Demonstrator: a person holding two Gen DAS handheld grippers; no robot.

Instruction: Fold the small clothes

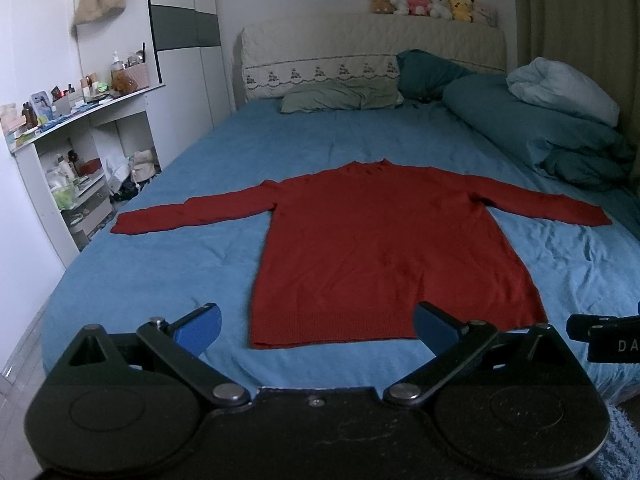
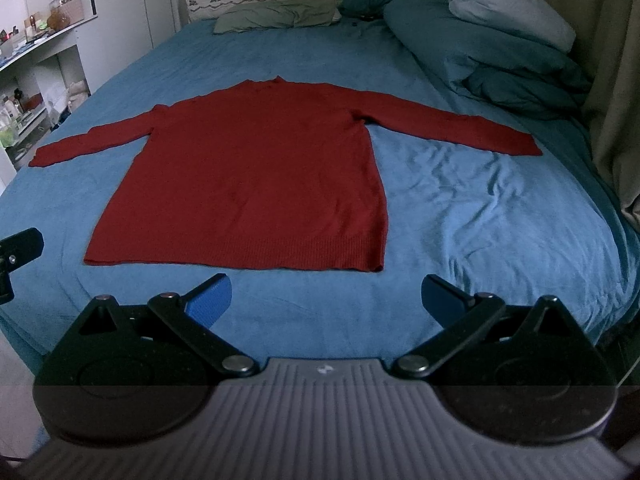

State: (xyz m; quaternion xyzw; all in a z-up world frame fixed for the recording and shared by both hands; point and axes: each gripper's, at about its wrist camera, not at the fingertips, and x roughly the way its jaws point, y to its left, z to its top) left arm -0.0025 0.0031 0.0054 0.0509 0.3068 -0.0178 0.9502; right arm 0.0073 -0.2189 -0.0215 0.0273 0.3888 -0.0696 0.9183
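A red long-sleeved sweater (image 1: 376,248) lies flat on the blue bed sheet (image 1: 168,264), both sleeves spread out, its hem toward me; it also shows in the right wrist view (image 2: 256,184). My left gripper (image 1: 316,326) is open and empty, held above the foot of the bed just before the hem. My right gripper (image 2: 326,300) is open and empty, a little short of the hem and toward its right corner. The right gripper's edge shows at the right of the left wrist view (image 1: 604,338).
Pillows (image 1: 340,98) and a bunched teal duvet (image 1: 532,132) lie at the head of the bed. A white shelf unit (image 1: 80,152) full of small items stands left of the bed. A curtain (image 2: 616,80) hangs on the right. Plush toys (image 1: 432,6) sit on the headboard.
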